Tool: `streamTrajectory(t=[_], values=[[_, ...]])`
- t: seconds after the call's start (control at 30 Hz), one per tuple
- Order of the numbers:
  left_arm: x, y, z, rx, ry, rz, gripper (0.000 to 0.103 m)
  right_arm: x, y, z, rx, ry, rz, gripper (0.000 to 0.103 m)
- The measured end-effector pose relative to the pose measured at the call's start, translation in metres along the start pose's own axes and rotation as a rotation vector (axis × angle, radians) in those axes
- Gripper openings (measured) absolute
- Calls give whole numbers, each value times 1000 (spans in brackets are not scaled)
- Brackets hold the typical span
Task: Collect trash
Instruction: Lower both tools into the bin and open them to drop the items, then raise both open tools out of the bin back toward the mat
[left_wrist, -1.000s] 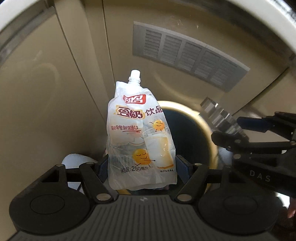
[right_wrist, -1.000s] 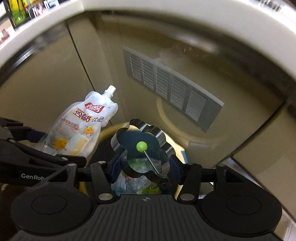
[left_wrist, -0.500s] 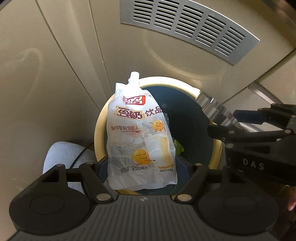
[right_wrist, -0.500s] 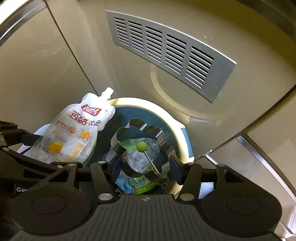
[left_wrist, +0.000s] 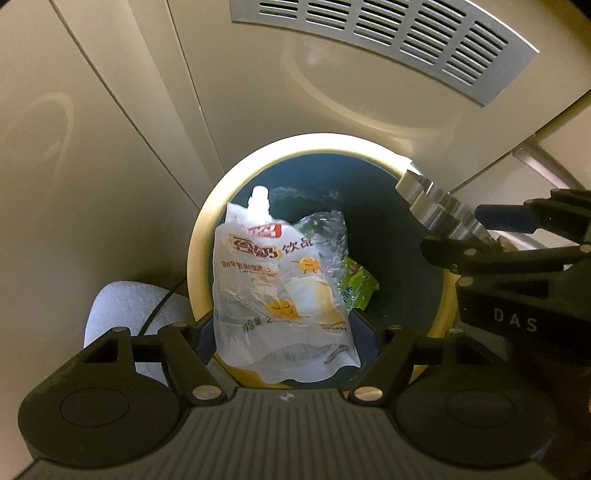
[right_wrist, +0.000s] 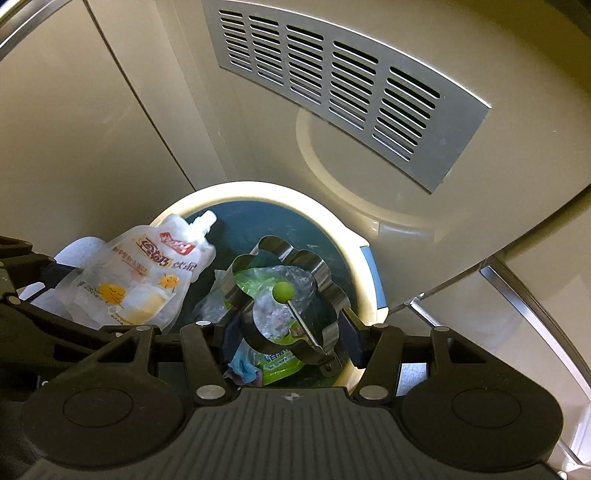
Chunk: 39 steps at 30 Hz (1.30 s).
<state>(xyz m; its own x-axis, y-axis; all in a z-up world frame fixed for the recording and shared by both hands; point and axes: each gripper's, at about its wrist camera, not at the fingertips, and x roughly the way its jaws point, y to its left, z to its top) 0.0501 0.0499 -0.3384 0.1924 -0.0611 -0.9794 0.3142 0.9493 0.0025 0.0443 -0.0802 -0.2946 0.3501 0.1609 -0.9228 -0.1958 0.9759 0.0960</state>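
Note:
A clear drink pouch (left_wrist: 280, 295) with a white spout and yellow smiling faces sits between the pads of my left gripper (left_wrist: 288, 332), which is shut on it. It hangs over a round bin (left_wrist: 199, 258) with a cream rim and dark teal inside. My right gripper (right_wrist: 290, 330) is shut on a flower-shaped metal ring (right_wrist: 325, 273) with a green ball (right_wrist: 283, 291) on a thin rod, also above the bin (right_wrist: 362, 266). In the right wrist view the pouch (right_wrist: 140, 280) is at the left. The ring (left_wrist: 436, 214) shows at the right of the left wrist view.
A green wrapper (left_wrist: 354, 284) and crumpled clear plastic (left_wrist: 325, 236) lie in the bin. Beige cabinet panels surround it, with a metal vent grille (right_wrist: 351, 92) above. A white object (left_wrist: 122, 314) with a black cable sits left of the bin. A metal strip (right_wrist: 517, 295) runs at the right.
Both grippers have come down over the bin, which now fills more of each view. The pouch has tipped forward and looks more crumpled. The ring stays gripped as before.

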Motion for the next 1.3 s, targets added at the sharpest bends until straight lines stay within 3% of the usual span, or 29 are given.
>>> streamTrajectory(t=[0.07, 0.13, 0.17, 0.2, 0.33, 0.6, 0.93, 1.3], values=[[-2, -1, 1, 11, -15, 6, 80, 0, -1, 1, 12, 1, 6, 59], [-6, 0, 2, 10, -25, 11, 101, 0, -5, 4, 45, 0, 26, 65], [-10, 2, 2, 1, -35, 4, 103, 0, -7, 6, 57, 0, 36, 75], [-14, 3, 1, -6, -45, -11, 103, -2, -8, 7, 65, -6, 42, 80], [-21, 10, -2, -24, -31, -43, 103, -15, -9, 7, 57, -26, 46, 82], [-66, 6, -28, 5, -114, -1, 103, -61, -7, -2, 58, -89, 92, 87], [-131, 1, -50, 48, -279, 84, 103, -147, 5, -23, -42, -354, 66, 92], [-171, -6, -59, 53, -397, 142, 103, -201, -2, -38, -56, -551, 64, 93]])
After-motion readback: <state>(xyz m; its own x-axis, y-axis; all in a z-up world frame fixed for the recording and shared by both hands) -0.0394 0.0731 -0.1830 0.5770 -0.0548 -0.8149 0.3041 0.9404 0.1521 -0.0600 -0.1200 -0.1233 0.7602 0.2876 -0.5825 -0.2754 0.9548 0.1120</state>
